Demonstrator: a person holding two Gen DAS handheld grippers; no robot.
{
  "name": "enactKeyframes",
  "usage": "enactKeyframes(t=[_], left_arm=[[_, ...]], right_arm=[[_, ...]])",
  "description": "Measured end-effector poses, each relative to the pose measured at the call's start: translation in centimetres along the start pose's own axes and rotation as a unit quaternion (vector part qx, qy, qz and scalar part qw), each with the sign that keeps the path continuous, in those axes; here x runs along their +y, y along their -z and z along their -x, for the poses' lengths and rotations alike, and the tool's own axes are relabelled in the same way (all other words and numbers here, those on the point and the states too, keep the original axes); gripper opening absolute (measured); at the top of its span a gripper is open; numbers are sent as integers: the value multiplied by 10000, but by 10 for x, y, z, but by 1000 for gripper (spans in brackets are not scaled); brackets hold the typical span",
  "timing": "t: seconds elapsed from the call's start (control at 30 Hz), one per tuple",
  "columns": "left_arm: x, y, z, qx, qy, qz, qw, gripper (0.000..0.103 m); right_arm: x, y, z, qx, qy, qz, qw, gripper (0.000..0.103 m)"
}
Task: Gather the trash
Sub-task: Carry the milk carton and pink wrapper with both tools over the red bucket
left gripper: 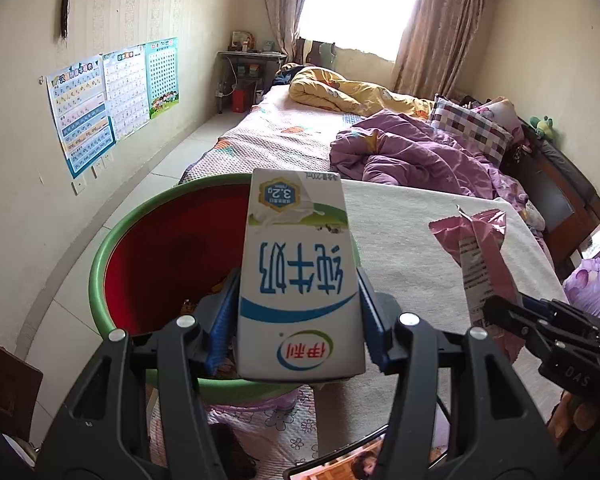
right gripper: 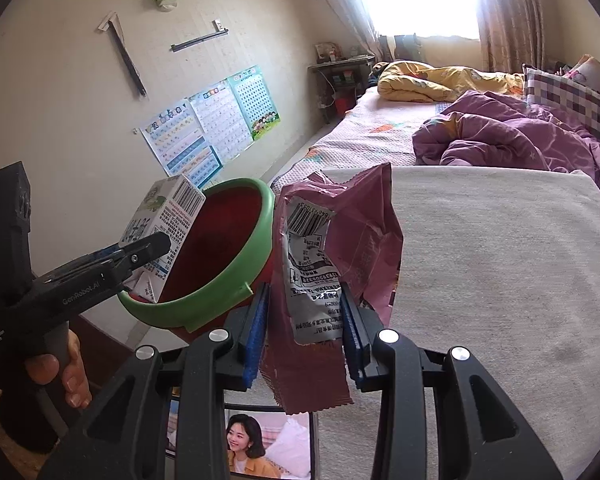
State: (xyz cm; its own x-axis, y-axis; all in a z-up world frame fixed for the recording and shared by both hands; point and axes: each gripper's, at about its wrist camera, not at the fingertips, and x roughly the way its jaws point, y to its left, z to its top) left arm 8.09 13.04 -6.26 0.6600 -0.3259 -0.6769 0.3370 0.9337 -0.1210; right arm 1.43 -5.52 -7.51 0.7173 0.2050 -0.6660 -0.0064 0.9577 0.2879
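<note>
A white and blue milk carton [left gripper: 298,264] is pinched upside down between the blue pads of my left gripper [left gripper: 298,292], which is shut on it. The carton hangs over the near rim of a red basin with a green rim [left gripper: 100,264]. Some small scraps lie inside the basin. My right gripper [right gripper: 305,304] is shut on a crumpled pink snack wrapper [right gripper: 352,236], held just right of the basin [right gripper: 236,264]. From the right wrist view, the left gripper [right gripper: 152,248] and its carton [right gripper: 168,216] are at the basin's left side. The right gripper [left gripper: 512,312] and the wrapper [left gripper: 484,248] also appear in the left wrist view.
The basin stands beside a pale cloth-covered surface [right gripper: 500,280]. Behind it is a bed with a purple quilt [left gripper: 412,152], a yellow quilt [left gripper: 340,88] and a checked pillow [left gripper: 468,128]. Posters [left gripper: 100,100] hang on the left wall. A phone screen [right gripper: 268,444] lies below my grippers.
</note>
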Motion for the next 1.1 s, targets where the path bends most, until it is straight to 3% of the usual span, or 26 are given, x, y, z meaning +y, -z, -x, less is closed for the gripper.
enactKeyframes(t=[1.1], left_arm=[[42,-13,-13,53,-167,38,9998,52]], right_arm=[[53,-21,-32,57,-364,360,9987,34]])
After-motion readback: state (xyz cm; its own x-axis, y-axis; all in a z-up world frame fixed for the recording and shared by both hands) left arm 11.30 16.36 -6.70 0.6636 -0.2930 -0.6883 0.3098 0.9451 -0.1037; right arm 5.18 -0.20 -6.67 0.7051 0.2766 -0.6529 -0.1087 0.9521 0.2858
